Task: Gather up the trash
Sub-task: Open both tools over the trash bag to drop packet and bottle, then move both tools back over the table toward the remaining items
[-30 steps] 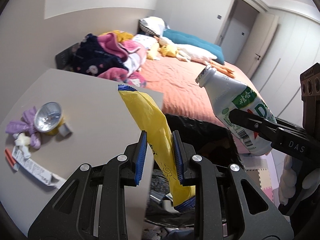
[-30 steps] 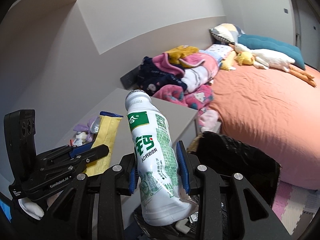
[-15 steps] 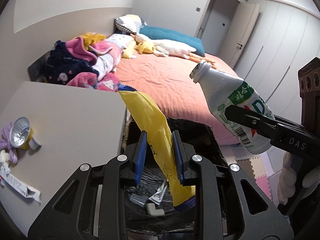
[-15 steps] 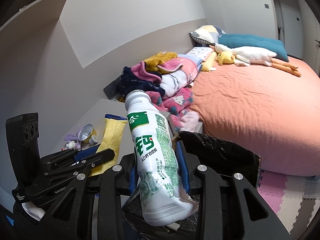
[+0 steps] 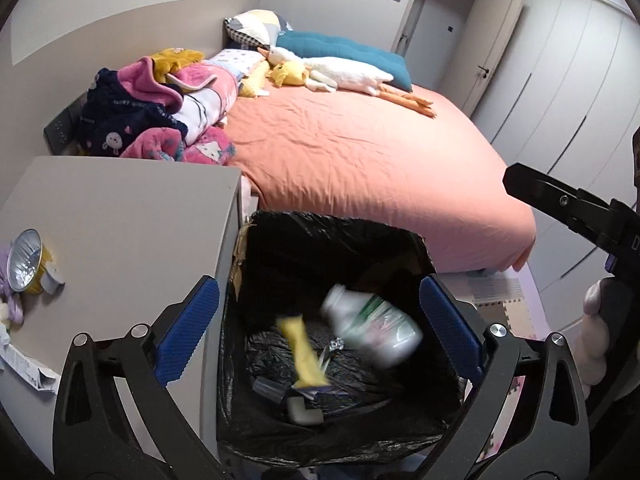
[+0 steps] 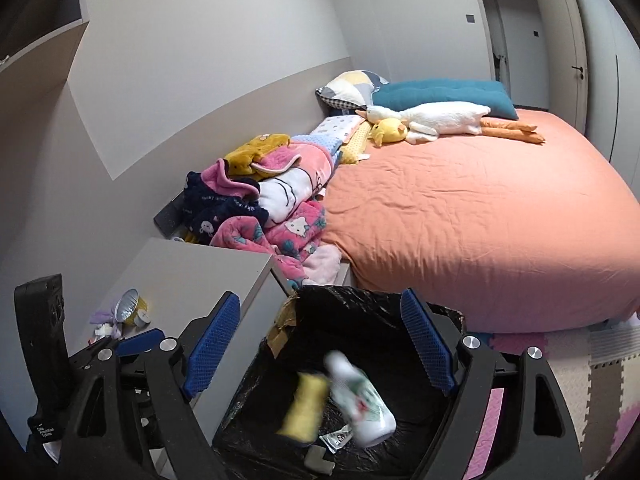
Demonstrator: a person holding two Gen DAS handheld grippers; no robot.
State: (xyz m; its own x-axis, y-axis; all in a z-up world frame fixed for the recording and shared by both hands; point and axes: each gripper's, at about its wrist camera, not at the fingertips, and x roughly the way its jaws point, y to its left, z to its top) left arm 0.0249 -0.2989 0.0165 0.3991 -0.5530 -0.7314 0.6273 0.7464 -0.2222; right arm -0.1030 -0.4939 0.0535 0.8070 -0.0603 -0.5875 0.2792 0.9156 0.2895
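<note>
Both items have left the fingers since the earlier frames: the yellow wrapper [image 5: 305, 354] and the white milk bottle [image 5: 372, 330], then pinched upright, are now blurred inside the black-lined bin [image 5: 256, 248], loose and touching no pad. Left gripper [image 5: 316, 330]: fingers spread wide and opening, nothing between them but the bin mouth below. Right gripper [image 6: 320, 346]: same, fingers apart and opening, bottle [image 6: 362, 404] and wrapper [image 6: 302, 410] well below the pads.

Remaining trash sits on the table [image 5: 120, 216], at the far left of the left wrist view: a foil cup [image 5: 25, 260] on its side beside a purple scrap [image 5: 9, 300], and a white paper strip [image 5: 24, 366] at the near table edge. In the right wrist view the foil cup [image 6: 130, 308] shows beyond the left gripper's body.

Judgement: the left hand is nearer this pile; it lies to the left of the left fingers, away from the bin. The paper strip's long axis runs roughly along the table's near edge, so the fingers would need to close across its short side. The right hand would have to cross over the left to reach any of it.
</note>
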